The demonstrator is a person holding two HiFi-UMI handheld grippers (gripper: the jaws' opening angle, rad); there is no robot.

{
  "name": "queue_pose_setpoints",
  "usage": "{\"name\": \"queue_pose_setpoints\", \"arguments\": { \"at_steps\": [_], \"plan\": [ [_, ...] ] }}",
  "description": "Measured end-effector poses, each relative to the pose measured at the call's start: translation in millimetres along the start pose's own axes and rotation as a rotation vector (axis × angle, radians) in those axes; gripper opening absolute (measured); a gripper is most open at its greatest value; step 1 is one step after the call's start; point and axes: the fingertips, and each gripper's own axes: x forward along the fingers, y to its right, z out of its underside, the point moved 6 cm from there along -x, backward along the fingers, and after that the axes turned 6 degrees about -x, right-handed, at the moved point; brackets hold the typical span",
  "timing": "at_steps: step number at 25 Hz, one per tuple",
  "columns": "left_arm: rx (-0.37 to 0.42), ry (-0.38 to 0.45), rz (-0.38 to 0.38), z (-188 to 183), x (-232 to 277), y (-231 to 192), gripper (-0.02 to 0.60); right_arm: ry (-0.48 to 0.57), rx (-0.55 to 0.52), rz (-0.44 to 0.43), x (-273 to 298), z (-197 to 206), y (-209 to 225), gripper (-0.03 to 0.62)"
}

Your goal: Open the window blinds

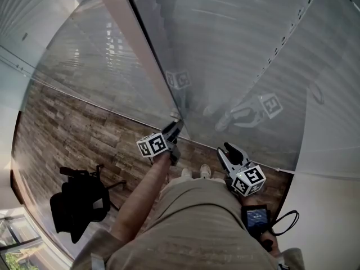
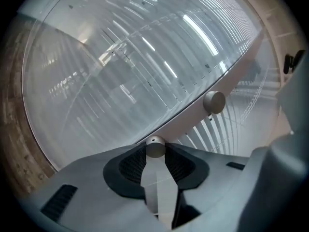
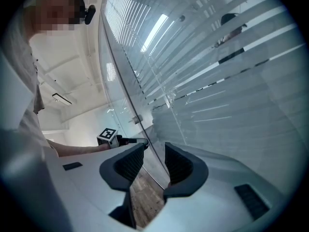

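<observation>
Left gripper (image 1: 175, 129): at centre of the head view, tips up against the glass (image 1: 169, 61). In its own view the jaws pinch a pale wand (image 2: 157, 187). The wand's round grey cap (image 2: 155, 146) sits between the two ribbed pads, touching both. The stem runs from the cap down to the bottom edge of the frame.

A pale bar (image 2: 241, 66) climbs from just behind the cap to the upper right. A second round knob (image 2: 214, 102) is on it, well clear of the jaws.

Blinds (image 2: 120, 71): behind the glass, filling the frame above and beyond the jaws. Slats right of the bar show gaps.

Right gripper (image 3: 154, 153): jaws spread, nothing in them. Only wood floor (image 3: 145, 197) and the glass edge show through the gap. It stands lower right of centre in the head view, near the glass, whether touching I cannot tell.
</observation>
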Motion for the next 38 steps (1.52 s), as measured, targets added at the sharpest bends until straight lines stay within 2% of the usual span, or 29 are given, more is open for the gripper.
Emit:
{"name": "queue_pose_setpoints", "arguments": {
  "at_steps": [13, 21, 25, 30, 32, 33, 36, 38],
  "plan": [
    [-0.338, 0.028, 0.165, 3.8, 2.8, -9.1, 0.135, -0.002, -0.003, -0.007, 2.8, -0.8, -0.4, 0.126],
    [-0.47, 0.026, 0.244, 6.2, 4.5, -10.2, 0.135, -0.004, -0.003, -0.008, 3.5, -0.4, -1.2, 0.126],
    [-0.513, 0.028, 0.264, 6.9, 5.0, -11.5, 0.135, -0.005, -0.003, -0.005, 3.8, 0.2, -0.9, 0.126],
    [-0.609, 0.035, 0.304, 9.2, 6.2, -11.0, 0.135, -0.004, -0.002, -0.005, 3.7, -0.4, -1.3, 0.126],
    [-0.588, 0.029, 0.307, 9.7, 6.9, -10.4, 0.135, -0.005, -0.003, -0.006, 3.5, 0.3, -1.5, 0.126],
    [-0.541, 0.023, 0.294, 9.1, 7.0, -9.9, 0.135, -0.006, -0.004, -0.007, 3.7, 0.7, -1.7, 0.126],
    [-0.317, 0.002, 0.204, 4.3, 4.5, -7.4, 0.143, -0.008, -0.007, -0.011, 4.9, 1.7, -3.5, 0.126],
    [-0.145, -0.02, 0.138, 2.9, 1.5, -2.4, 0.196, -0.01, -0.007, -0.013, 4.3, 2.9, -4.8, 0.126]
  ]
}}
